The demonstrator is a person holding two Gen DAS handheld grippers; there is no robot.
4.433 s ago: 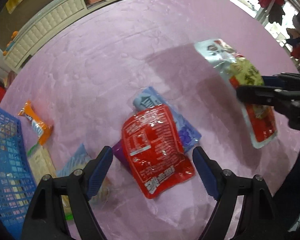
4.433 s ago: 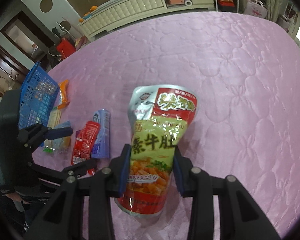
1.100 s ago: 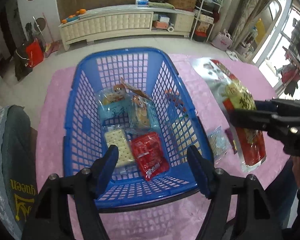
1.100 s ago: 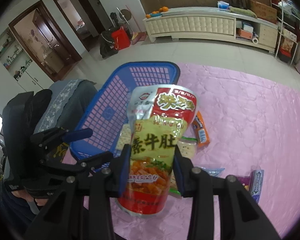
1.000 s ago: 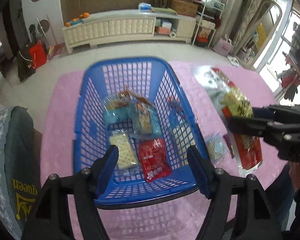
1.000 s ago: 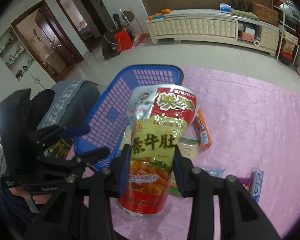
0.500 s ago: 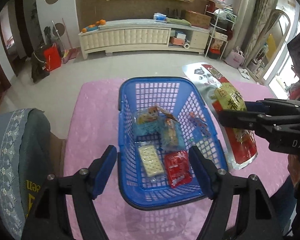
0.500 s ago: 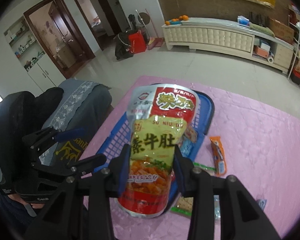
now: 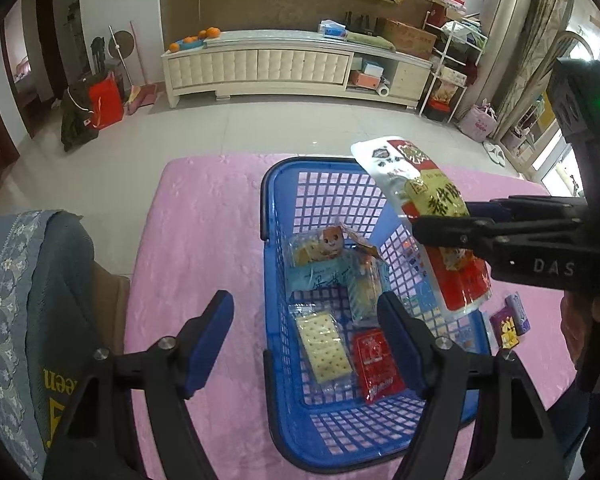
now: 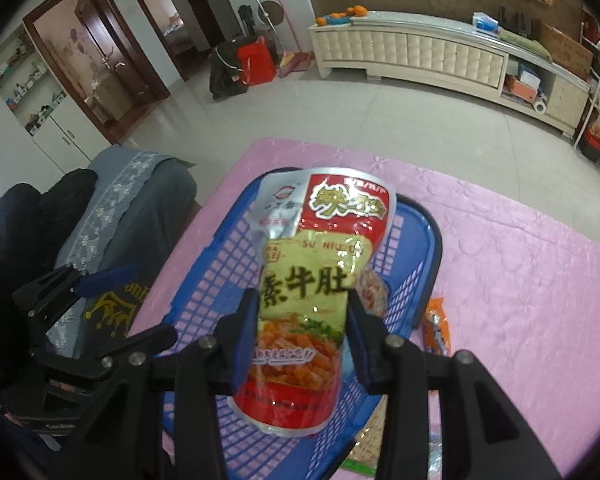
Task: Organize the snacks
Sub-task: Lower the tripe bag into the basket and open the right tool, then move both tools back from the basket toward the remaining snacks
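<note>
A: Where's the big snack pouch (image 10: 312, 300) at?

B: Right gripper (image 10: 302, 330) has it pinched between both pads, top end sticking out past the fingertips, hanging above the blue basket (image 9: 278, 280) on the pink surface (image 9: 204, 240).

A: And the left gripper (image 9: 306, 340)?

B: Jaws apart, holding nothing, over the basket's near-left rim.
</note>
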